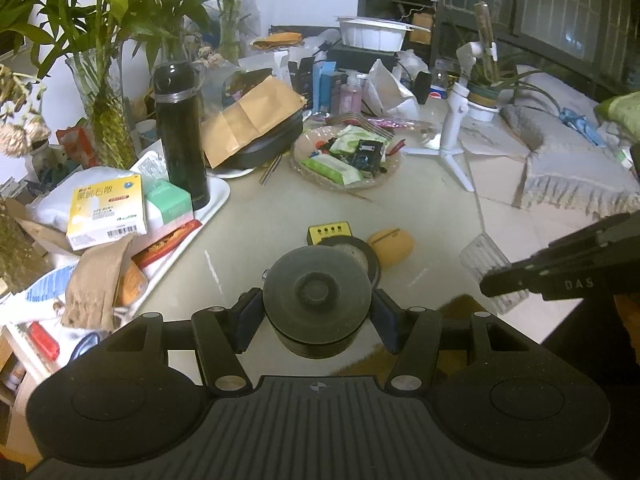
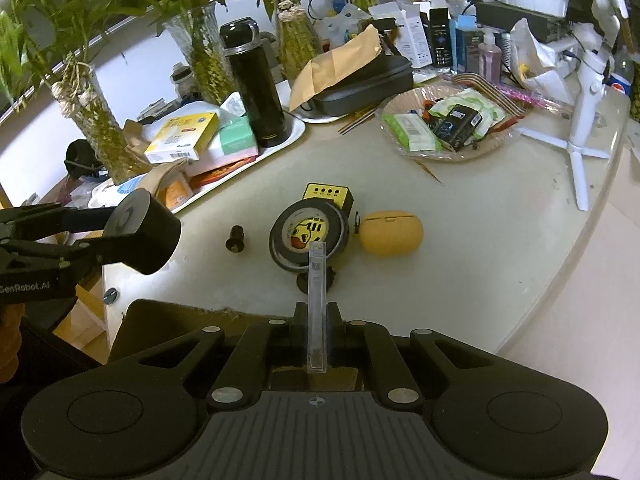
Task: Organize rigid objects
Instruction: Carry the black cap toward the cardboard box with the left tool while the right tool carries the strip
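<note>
My left gripper is shut on a black round cylinder, which hangs above the table. In the right wrist view the same cylinder sits at the left in the left gripper. My right gripper is shut on a thin clear plastic case, seen edge-on; the case also shows at the right of the left wrist view. On the table below lie a black tape roll with a yellow sticker, a yellow box, an orange egg-shaped case and a small black piece.
A white tray at the left carries boxes and a tall black flask. Glass vases with plants stand behind it. A shallow basket of packets and a white tripod stick stand farther back. The table's curved edge runs along the right.
</note>
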{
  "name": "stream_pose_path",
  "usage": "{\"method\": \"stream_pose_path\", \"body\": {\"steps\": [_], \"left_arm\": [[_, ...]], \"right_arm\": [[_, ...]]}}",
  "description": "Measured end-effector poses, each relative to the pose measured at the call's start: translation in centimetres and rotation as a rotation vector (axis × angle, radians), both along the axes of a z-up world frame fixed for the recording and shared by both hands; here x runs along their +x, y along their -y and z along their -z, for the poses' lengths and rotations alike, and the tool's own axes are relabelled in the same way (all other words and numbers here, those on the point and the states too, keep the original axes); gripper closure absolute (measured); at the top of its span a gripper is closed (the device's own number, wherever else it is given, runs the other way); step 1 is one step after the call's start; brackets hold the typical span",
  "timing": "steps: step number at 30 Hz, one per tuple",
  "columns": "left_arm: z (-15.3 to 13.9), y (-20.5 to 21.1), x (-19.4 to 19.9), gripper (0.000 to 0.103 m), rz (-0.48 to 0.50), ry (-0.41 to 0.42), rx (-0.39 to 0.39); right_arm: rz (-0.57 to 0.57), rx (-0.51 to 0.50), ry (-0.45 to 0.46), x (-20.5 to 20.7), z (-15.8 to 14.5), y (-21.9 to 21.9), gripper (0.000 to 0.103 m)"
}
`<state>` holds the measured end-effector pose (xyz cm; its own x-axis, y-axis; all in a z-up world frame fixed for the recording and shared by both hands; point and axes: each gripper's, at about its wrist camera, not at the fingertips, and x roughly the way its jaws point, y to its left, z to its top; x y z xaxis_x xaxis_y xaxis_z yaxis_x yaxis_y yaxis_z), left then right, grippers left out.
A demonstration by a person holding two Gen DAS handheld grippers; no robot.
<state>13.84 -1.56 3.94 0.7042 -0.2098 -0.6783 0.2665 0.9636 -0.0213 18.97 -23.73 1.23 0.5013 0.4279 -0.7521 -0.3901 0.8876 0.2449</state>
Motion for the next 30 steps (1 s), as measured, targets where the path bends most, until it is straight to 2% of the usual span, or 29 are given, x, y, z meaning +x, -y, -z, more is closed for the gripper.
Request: {"method": "stream_pose_path", "body": {"steps": [11, 21, 27, 30], "left_arm": [[0.7, 0.5, -2.5, 0.046, 0.018, -0.03, -0.002], [2.9, 1.9, -3.6, 0.046, 0.056, -0.099, 0.008], [4.0, 2.3, -3.3, 0.046, 0.046, -0.144, 0.0], [4.0, 2.2, -3.4, 0.046, 0.023, -0.118, -0.028]], "right_arm": [[-0.029, -0.012, -0.041, -2.0, 0.5, -0.7, 0.092], [-0.034, -0.044, -0.077, -3.0, 1.7, -1.1, 0.092], [-0.038, -0.039, -0.105, -3.1, 2.6, -1.2, 0.092], [-0.036, -0.039, -0.116, -3.1, 3.0, -1.1, 0.092]]}}
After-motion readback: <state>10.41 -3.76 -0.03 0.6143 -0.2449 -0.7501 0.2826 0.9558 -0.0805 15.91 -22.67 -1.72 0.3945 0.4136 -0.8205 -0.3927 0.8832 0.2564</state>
